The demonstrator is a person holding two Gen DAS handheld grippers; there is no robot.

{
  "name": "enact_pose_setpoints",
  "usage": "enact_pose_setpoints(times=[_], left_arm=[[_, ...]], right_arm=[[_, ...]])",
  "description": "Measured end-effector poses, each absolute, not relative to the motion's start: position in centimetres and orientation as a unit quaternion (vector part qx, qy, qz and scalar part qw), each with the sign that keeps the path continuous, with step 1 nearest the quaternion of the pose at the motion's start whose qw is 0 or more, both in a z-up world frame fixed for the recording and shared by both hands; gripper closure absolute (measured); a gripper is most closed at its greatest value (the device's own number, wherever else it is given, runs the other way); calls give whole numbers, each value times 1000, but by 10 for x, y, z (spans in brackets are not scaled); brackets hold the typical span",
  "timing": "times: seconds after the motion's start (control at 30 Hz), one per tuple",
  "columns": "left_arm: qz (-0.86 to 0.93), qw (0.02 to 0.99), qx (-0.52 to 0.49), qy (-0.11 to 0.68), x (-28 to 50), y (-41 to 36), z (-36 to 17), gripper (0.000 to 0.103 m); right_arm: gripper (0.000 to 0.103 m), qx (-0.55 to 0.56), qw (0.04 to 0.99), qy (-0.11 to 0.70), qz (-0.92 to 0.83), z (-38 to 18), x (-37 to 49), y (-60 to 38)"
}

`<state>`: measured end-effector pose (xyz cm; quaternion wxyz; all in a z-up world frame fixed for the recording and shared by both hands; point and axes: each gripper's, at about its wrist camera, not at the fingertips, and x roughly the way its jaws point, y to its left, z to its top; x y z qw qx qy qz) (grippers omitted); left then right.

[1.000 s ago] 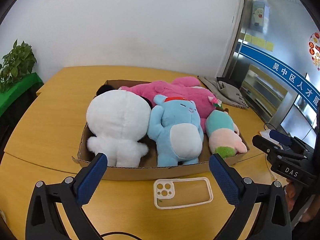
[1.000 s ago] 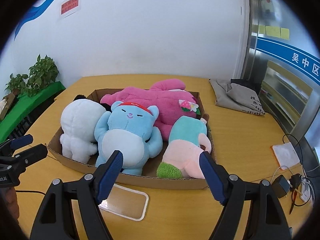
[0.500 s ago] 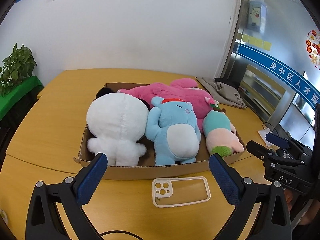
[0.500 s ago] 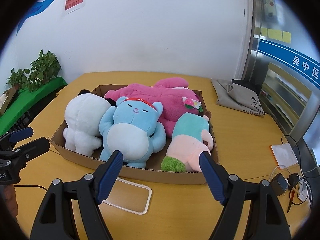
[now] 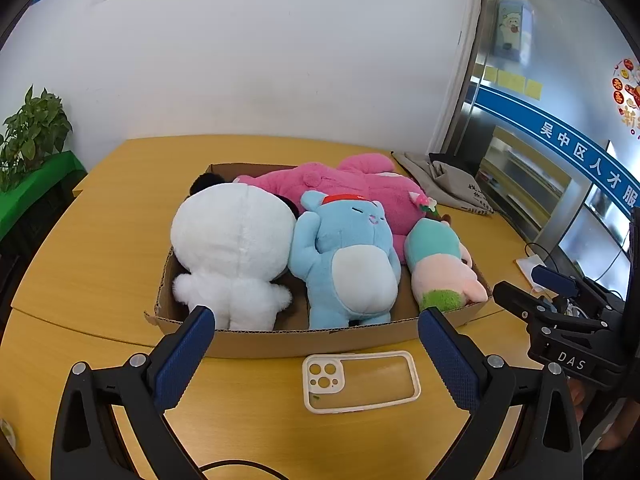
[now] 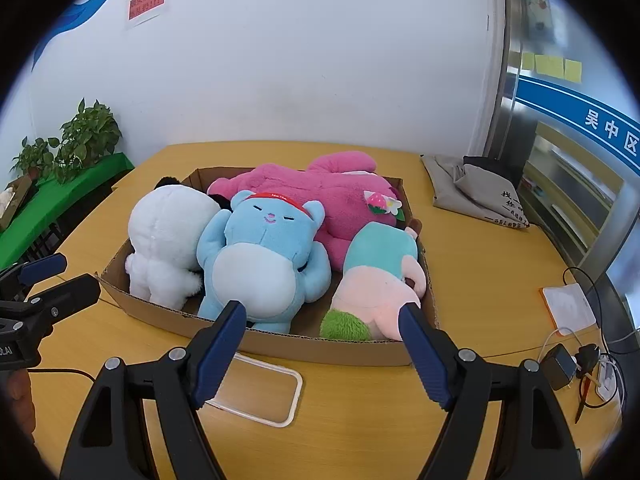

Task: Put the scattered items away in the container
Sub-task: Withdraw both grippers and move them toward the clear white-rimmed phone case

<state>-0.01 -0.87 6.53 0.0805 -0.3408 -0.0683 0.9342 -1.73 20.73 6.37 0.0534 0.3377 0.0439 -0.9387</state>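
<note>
A shallow cardboard box [image 5: 304, 342] [image 6: 320, 348] on the wooden table holds a white plush [image 5: 232, 240] [image 6: 164, 236], a blue plush [image 5: 348, 256] [image 6: 260, 256], a pink plush [image 5: 352, 188] [image 6: 320, 196] and a teal-and-pink plush [image 5: 436, 264] [image 6: 380, 264]. A clear phone case [image 5: 324, 374] [image 6: 264, 392] lies flat on the table just in front of the box. My left gripper [image 5: 316, 320] [image 6: 78, 272] hovers open before the box's front wall, above the case. My right gripper [image 6: 320, 312] [image 5: 520, 282] is open too, right of the case, with nothing in it.
A grey cloth bag [image 5: 452, 184] [image 6: 476, 192] lies at the back right of the table [image 5: 100, 240]. A notepad [image 6: 568, 308], a charger [image 6: 560, 364] and cables sit near the right edge. Potted plants [image 6: 80, 140] stand beyond the left edge.
Both views have drifted very slightly; the toys, the box and the phone case lie as before, and both grippers stay open.
</note>
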Motion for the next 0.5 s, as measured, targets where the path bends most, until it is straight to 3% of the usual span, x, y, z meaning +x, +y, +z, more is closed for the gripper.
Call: enact_pose_setpoints(times=[0.5], left_arm=[[934,81,-342,-66,2,-8,65,0]], right_arm=[[24,337,57,48,-938,64,-14,205]])
